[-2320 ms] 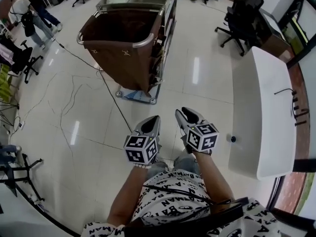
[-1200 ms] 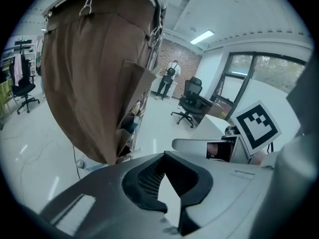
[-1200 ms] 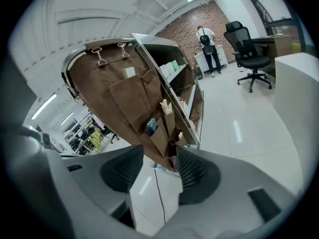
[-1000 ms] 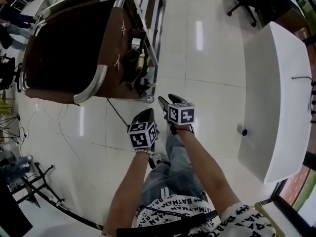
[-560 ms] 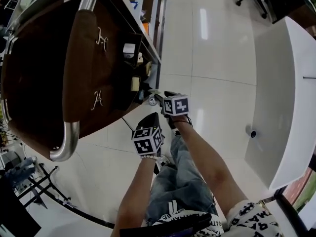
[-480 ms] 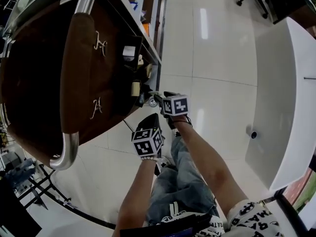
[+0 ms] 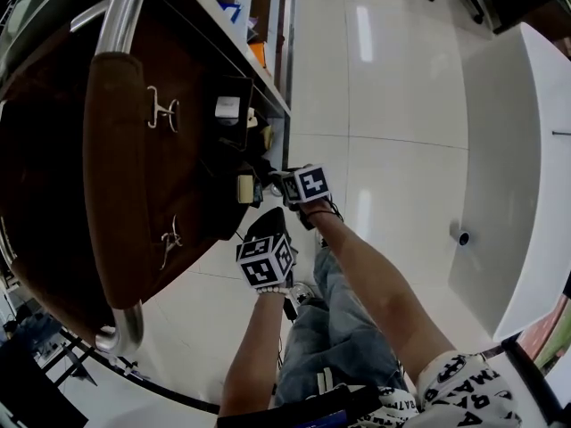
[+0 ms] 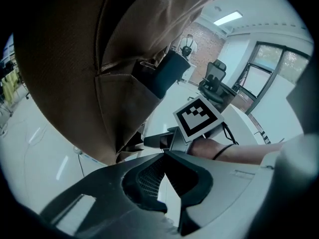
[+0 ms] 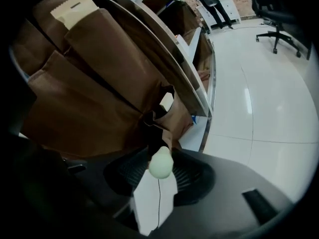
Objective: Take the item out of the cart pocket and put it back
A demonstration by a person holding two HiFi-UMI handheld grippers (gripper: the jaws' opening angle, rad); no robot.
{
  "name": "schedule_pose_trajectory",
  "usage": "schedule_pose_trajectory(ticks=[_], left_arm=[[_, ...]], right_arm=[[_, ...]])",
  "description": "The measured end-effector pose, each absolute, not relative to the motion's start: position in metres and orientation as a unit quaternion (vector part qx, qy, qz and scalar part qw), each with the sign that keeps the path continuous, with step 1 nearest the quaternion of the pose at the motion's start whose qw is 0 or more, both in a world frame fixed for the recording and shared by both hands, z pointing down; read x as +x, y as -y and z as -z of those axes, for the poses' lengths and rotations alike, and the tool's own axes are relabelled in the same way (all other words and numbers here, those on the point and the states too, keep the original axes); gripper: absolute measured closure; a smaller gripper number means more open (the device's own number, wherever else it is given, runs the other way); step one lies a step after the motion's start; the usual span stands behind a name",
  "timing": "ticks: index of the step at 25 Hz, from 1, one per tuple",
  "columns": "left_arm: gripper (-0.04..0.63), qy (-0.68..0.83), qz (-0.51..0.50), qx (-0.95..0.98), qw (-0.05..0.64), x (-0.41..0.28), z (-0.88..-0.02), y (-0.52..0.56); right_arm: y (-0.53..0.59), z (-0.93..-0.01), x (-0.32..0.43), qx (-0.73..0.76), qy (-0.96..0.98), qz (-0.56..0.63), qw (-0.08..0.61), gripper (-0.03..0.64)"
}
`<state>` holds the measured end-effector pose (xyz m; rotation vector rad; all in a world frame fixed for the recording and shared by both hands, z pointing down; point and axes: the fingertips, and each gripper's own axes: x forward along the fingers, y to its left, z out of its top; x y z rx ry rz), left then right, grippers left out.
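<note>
While my left gripper (image 8: 164, 156) hangs empty with its fingers together, my right gripper (image 9: 160, 157) has just been closing its fingers, which now touch both sides of the item (image 9: 160, 166). It is a small pale egg shape at the pocket (image 9: 175, 117) mouth, twelve o'clock. I judge it light, smooth and slippery, so pinch gently across its widest part.

Only broken letters show on the person's shirt (image 7: 464, 386); no whole word reads.

The person wears a white shirt (image 7: 464, 380) printed with black lettering, blue jeans (image 7: 343, 339) and 1 thin black wristband (image 8: 225, 153).
</note>
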<state>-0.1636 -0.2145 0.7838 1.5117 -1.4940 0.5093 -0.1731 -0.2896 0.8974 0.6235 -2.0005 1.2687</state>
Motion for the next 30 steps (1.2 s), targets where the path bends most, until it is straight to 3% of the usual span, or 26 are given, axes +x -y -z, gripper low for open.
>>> schedule_pose_trajectory(ticks=[1,12,20,30], left_arm=[[0.594,0.607,-0.207,0.613,0.461,-0.164,-0.784,0.213],[0.594,0.605,-0.208,0.614,0.462,-0.157,-0.777,0.208],[0.594,0.600,-0.205,0.632,0.445,-0.147,-0.746,0.202],[0.594,0.599,-0.195,0.662,0.406,-0.143,-0.671,0.138]], right_arm=[[0.287,-0.901,-0.171,0.238,0.760,-0.489,0.355,0.492],[0.284,-0.875,-0.151,0.239,0.759,-0.477,0.374,0.492],[0.292,-0.810,-0.110,0.285,0.763,-0.489,0.312,0.492],[0.223,-0.720,-0.033,0.362,0.742,-0.503,0.256,0.492]])
